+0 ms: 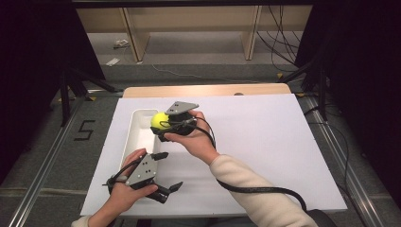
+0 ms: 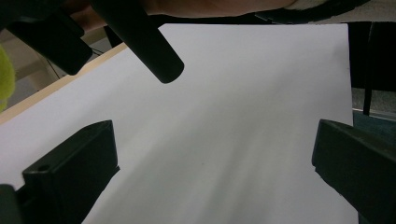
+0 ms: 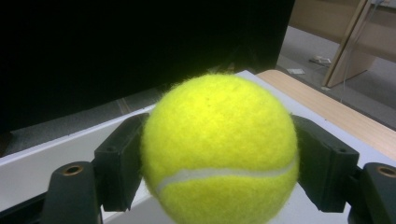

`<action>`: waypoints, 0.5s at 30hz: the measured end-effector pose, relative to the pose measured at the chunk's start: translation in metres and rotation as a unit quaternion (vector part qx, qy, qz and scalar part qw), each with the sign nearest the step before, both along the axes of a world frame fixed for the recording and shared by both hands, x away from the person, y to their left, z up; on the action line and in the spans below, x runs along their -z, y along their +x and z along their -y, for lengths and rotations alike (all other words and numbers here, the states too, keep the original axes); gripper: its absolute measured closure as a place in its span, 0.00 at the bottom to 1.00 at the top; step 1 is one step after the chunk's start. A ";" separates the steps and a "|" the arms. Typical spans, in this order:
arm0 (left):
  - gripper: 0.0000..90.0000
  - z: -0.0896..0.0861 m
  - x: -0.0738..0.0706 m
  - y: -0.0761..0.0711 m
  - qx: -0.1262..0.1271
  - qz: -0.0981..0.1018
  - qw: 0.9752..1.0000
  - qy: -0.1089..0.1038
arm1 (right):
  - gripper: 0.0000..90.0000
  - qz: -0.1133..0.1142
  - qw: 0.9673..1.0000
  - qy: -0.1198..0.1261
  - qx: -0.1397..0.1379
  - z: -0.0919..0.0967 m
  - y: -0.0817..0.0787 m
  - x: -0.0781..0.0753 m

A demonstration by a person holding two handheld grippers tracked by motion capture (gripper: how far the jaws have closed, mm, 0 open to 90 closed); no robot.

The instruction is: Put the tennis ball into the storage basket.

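Observation:
A yellow tennis ball (image 1: 159, 120) is held just above the right rim of a long white tray (image 1: 136, 142), with my right gripper (image 1: 162, 124) shut on it. In the right gripper view the ball (image 3: 219, 144) sits squeezed between both black jaws. My left gripper (image 1: 171, 171) rests low near the table's front edge, open, with nothing between its jaws. The left gripper view looks across bare white board (image 2: 243, 121) between the wide-apart jaws, with a sliver of the ball (image 2: 3, 77) at the far left.
A white board (image 1: 265, 142) covers the wooden table (image 1: 208, 90). The right gripper's black cable (image 1: 255, 189) trails across the board's front right. Metal rails (image 1: 42, 175) flank the table. Wooden shelving legs (image 1: 135, 38) stand beyond.

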State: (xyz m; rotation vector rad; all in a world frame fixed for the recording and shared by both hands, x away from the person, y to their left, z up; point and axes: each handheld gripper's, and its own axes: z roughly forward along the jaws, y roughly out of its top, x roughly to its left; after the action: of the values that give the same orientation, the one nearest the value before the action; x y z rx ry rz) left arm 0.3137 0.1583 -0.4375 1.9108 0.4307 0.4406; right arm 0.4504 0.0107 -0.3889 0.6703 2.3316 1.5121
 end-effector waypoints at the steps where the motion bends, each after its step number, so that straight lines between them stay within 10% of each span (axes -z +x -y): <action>1: 0.00 0.000 0.000 0.000 0.000 0.000 1.000 0.000 | 0.29 0.000 1.000 0.000 0.000 0.000 0.000 0.000; 15: 0.00 0.001 0.000 0.000 0.002 -0.002 1.000 0.000 | 0.29 -0.005 1.000 -0.002 -0.004 -0.006 0.003 -0.001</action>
State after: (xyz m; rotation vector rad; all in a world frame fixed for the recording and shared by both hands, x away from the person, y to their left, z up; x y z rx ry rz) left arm 0.3137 0.1577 -0.4378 1.9126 0.4296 0.4348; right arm 0.4538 0.0171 -0.3875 0.6681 2.3465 1.5113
